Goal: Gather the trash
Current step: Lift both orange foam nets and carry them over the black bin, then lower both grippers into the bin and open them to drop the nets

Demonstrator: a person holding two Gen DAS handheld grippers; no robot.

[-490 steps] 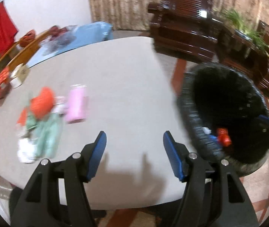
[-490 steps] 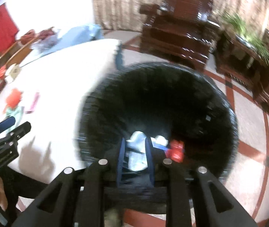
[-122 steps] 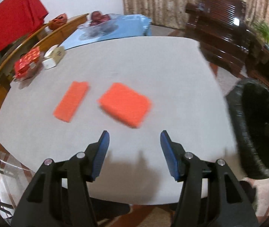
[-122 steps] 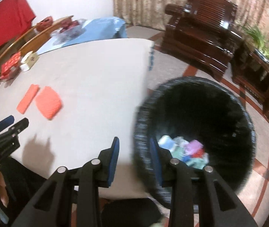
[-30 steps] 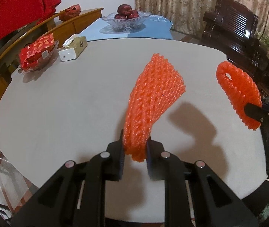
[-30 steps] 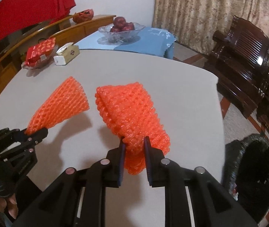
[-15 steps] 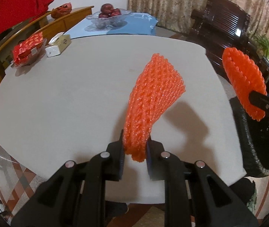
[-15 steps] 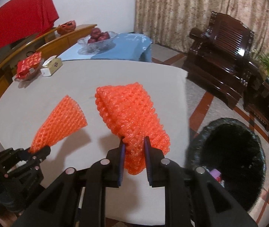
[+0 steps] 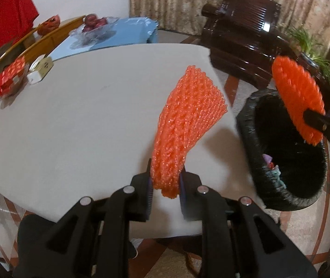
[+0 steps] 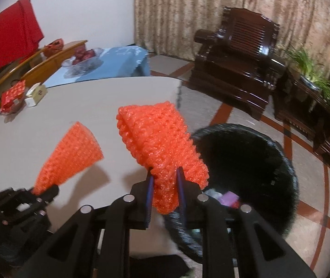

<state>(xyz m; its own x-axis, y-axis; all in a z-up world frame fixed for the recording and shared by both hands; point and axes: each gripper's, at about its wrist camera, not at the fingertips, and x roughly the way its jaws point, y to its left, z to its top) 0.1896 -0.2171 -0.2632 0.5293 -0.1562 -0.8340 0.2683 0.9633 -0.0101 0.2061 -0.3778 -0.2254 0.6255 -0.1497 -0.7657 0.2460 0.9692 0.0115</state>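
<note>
My left gripper (image 9: 165, 186) is shut on a narrow orange foam net (image 9: 188, 120) that fans out above the near right part of the white table (image 9: 77, 115). My right gripper (image 10: 164, 191) is shut on a wider, folded orange foam net (image 10: 158, 136) held at the rim of the black-lined trash bin (image 10: 267, 162). In the left wrist view that net (image 9: 297, 95) hangs over the bin (image 9: 271, 185), which holds several bits of trash (image 9: 272, 165). The left gripper (image 10: 44, 191) with its net (image 10: 71, 155) shows at lower left in the right wrist view.
A small cardboard box (image 9: 40, 69) and a red packet on a dish (image 9: 11, 74) sit at the table's far left. A fruit bowl (image 9: 93, 26) rests on a blue cloth behind. Dark wooden armchairs (image 10: 236, 62) and plants (image 10: 304, 64) stand on the patterned floor past the bin.
Both grippers have carried their nets rightward, from over the table's middle toward its right edge. The bin has come fully into view, and the right net now hangs over it.
</note>
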